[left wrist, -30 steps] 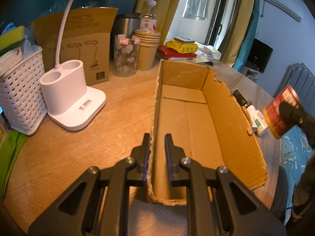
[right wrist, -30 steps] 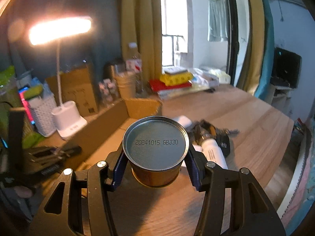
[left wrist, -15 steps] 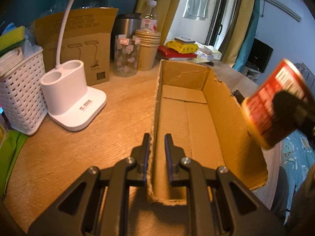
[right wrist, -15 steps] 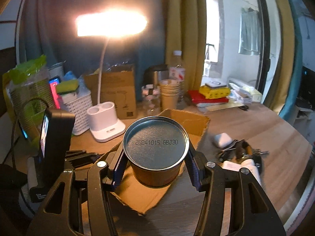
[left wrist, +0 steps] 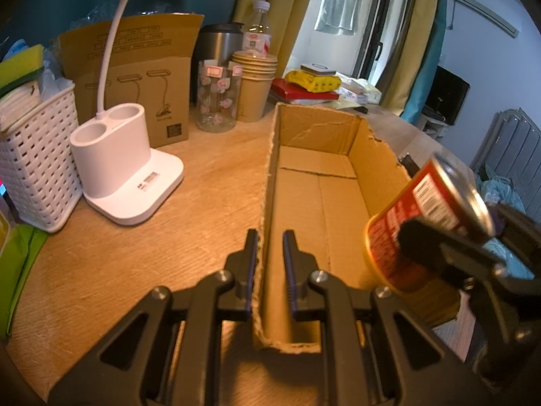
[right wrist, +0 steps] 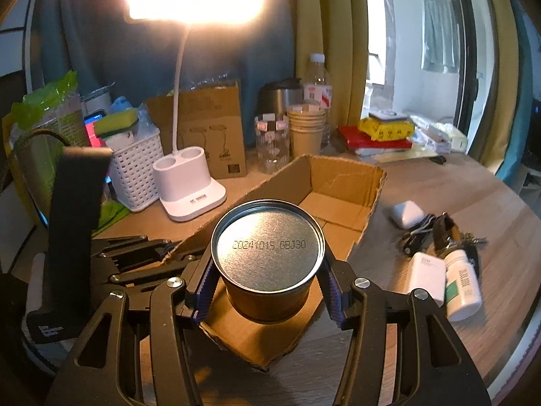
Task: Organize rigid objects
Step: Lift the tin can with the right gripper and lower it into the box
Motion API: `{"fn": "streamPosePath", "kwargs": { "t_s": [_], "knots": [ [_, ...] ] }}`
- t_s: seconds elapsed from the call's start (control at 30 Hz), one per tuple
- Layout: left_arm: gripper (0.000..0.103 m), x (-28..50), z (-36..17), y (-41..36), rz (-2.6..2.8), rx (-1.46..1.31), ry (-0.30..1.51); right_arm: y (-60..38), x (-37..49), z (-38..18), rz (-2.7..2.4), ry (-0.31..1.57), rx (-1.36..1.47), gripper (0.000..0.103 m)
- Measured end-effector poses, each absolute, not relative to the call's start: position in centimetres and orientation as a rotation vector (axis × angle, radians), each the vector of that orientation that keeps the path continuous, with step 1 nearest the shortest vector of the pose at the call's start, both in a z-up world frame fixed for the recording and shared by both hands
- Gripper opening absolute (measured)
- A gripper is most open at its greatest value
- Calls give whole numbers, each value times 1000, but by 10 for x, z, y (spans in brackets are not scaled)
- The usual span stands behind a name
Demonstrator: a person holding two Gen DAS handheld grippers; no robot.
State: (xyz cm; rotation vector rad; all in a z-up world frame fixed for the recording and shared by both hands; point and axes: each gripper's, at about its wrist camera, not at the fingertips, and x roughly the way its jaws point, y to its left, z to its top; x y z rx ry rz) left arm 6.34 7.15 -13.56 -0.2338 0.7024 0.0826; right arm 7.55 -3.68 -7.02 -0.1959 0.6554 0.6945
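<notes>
Left gripper (left wrist: 269,253) clamped on the near left wall of the open cardboard box (left wrist: 333,203), one finger outside the wall and one inside, pads pressed against the cardboard. Box sits on the wooden table (left wrist: 135,247), long axis running away from the left camera; its floor is bare in both views. Right gripper (right wrist: 267,277) pinches a metal can (right wrist: 267,247) between its two blue-padded fingers (right wrist: 204,282), pads bearing on the can's sides. In the right wrist view the can's silver end faces the camera, stamped with a date code. In the left wrist view the same can (left wrist: 416,233) shows a red label and hangs tilted over the box's near right wall, clear of the box floor. On the table just right of the box: a white case (right wrist: 405,213), a bunch of keys (right wrist: 436,233), a white bottle (right wrist: 461,284) lying flat beside a small white box (right wrist: 424,277). Left of the box: lit desk lamp with white base (right wrist: 189,186), white basket (right wrist: 135,169)
</notes>
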Motion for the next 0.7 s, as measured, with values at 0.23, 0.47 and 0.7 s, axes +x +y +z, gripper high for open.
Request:
{"fn": "streamPosePath", "kwargs": {
  "t_s": [0.23,0.47,0.7],
  "knots": [
    [14,63,-136,72,83,-234,702,-39,81,-79,711,708,-181,57],
    [15,63,-136,72,82,-234,702,-38,81,-82,720,717,-190,57],
    [15,64,-135,74,84,-238,702,-39,81,-79,716,708,-202,60]
  ]
}}
